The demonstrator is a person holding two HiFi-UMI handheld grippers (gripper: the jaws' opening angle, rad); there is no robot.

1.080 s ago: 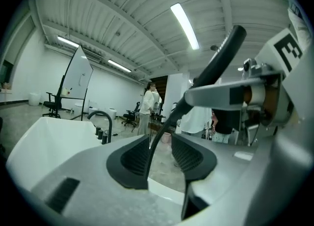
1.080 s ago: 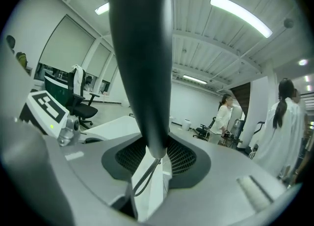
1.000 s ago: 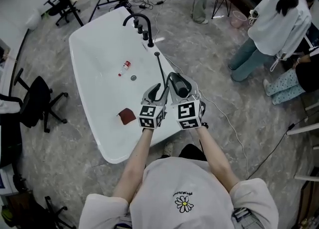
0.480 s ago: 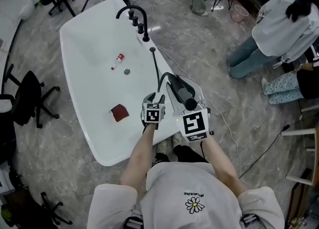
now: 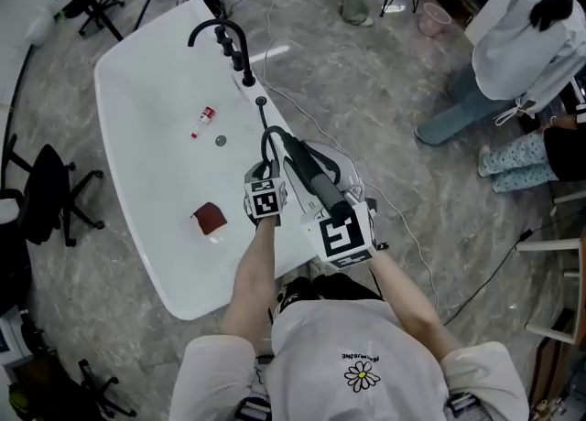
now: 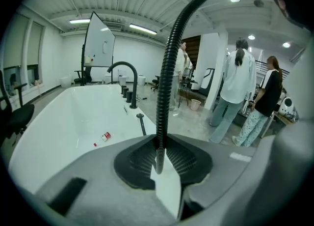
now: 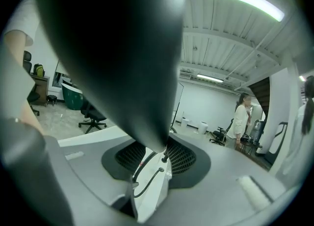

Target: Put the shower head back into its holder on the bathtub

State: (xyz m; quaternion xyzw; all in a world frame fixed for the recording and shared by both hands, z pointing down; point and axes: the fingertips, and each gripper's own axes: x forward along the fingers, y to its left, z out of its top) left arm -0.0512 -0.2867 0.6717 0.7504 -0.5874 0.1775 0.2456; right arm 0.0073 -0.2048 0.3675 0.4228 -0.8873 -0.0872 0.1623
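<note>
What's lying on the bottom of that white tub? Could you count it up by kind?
Small red-capped bottle: 1
Dark red pad: 1
Drain: 1
Total: 3

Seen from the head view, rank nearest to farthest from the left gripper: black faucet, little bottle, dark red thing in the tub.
1. Dark red thing: tub floor, close by.
2. Little bottle: mid-tub.
3. Black faucet: far rim.

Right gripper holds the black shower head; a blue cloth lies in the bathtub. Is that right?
Not quite: the cloth in the bathtub is dark red, not blue, as the head view shows. The right gripper does hold the black shower head.
</note>
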